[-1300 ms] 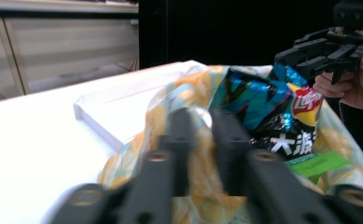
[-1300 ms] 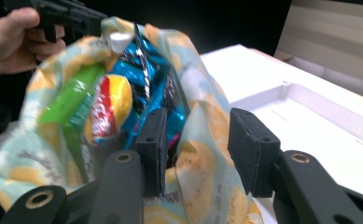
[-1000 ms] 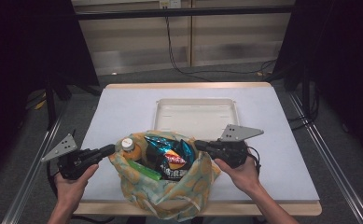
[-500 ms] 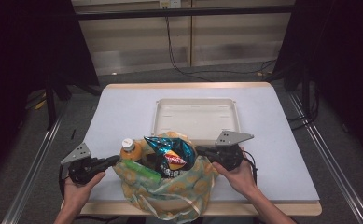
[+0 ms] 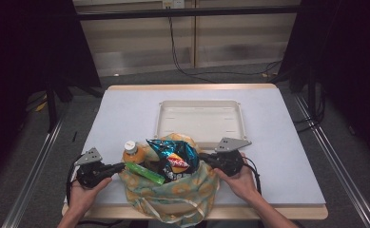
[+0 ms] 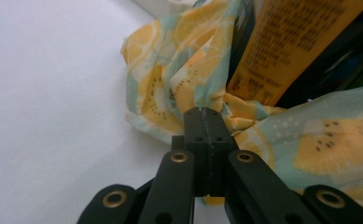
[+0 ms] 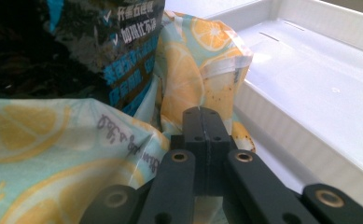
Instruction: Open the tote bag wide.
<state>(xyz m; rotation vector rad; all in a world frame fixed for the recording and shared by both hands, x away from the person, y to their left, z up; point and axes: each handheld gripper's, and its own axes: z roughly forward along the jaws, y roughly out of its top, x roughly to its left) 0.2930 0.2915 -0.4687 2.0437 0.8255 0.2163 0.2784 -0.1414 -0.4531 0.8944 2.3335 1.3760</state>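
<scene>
- Below, at the table's (image 5: 125, 114) near edge: lemon-print bag (image 5: 173, 199), holding a chip packet (image 5: 175, 159), orange-juice bottle (image 5: 131, 151) and green bottle (image 5: 144, 173).
- Left gripper (image 5: 118, 167): jaws clamped on the bag's left rim.
- Right gripper (image 5: 202, 158): jaws clamped on its right rim.
- White tray (image 5: 201, 133): just behind.

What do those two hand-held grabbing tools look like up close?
Each is a black gadget: the left gripper and the right gripper carry a grey three-cornered plate on top and trail a thin black cable. Their jaws are flat matte-black bars joined by angled black links with brass-coloured rivets. The person's forearms are bare, with no sleeves in view.
</scene>
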